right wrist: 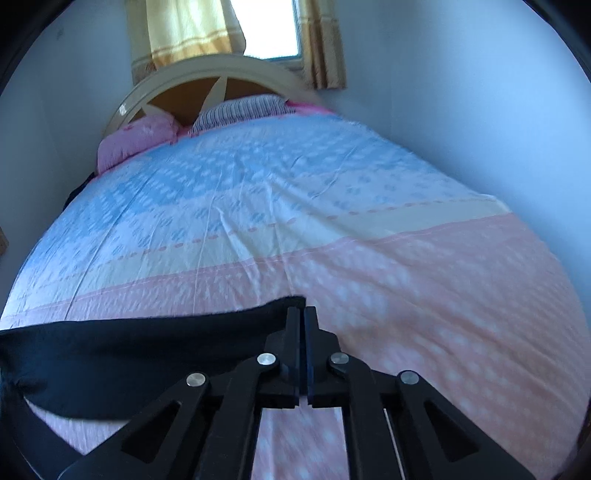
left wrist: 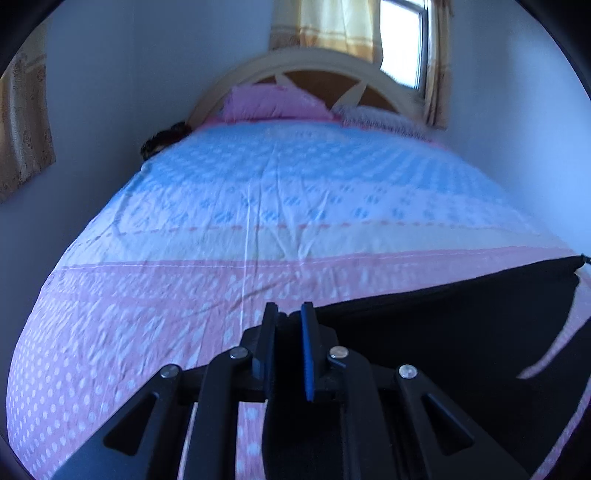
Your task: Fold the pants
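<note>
Black pants [left wrist: 461, 325] hang stretched above the bed, held at two corners. In the left wrist view my left gripper [left wrist: 290, 317] is shut on the pants' left corner, and the cloth runs off to the right. In the right wrist view my right gripper [right wrist: 303, 314] is shut on the other corner of the pants [right wrist: 147, 350], which stretch to the left and sag below the fingers. The lower part of the pants is hidden under the gripper bodies.
A bed with a sheet [left wrist: 295, 206] in blue, cream and pink bands fills both views. A pink pillow [left wrist: 273, 103] and a striped pillow [right wrist: 240, 109] lie by the arched headboard [left wrist: 314, 70]. Walls close in on both sides; a curtained window [right wrist: 258, 29] is behind.
</note>
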`<state>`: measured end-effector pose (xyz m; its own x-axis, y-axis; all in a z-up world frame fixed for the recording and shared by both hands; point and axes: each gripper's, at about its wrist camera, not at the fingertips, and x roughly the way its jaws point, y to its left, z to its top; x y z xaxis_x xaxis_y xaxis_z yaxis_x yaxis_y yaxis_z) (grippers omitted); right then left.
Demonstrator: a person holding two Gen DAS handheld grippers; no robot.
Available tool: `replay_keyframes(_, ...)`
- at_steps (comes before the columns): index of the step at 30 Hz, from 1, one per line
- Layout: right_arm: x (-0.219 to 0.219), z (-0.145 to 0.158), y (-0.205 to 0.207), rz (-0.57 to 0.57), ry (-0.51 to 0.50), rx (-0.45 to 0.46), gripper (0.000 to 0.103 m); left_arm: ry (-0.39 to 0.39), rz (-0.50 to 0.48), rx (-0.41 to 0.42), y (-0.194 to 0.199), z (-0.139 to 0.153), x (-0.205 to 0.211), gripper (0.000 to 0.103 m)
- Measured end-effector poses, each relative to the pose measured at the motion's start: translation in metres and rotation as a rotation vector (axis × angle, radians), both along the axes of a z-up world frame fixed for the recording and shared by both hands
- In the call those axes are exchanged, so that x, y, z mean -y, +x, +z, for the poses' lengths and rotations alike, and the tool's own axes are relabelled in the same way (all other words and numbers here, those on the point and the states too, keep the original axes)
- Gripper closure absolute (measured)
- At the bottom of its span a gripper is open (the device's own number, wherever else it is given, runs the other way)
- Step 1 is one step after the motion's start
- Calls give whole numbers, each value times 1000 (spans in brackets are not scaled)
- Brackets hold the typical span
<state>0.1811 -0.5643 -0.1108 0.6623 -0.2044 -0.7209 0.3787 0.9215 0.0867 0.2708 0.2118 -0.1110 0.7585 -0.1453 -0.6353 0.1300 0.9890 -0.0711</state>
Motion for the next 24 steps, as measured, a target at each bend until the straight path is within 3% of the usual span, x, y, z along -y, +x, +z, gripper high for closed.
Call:
replay_keyframes(4,-4,6,-39,-5,6,10,102,-30,-31,37,-30,1,-7,91)
replay_keyframes(12,-8,-16,-104,-38,32,-37,102,-58,-52,61,-84,-17,-9,90)
replay_keyframes(16,-15,-36,-110,-8,19,-133,101,-49,-59,39,-99,-37,-8,90)
replay_keyframes(19,-35,-29,-110,-17,-109,-159,99,-33,-55,30,-99,-51,-6,90)
replay_keyframes(22,-64,-3,-114,9,-189,-106,99,-31,-54,49,-101,-48,-5,90)
replay_keyframes(24,-101,14,-112,101,-272,-77,88,-27,-58,57,-102,-45,-4,90)
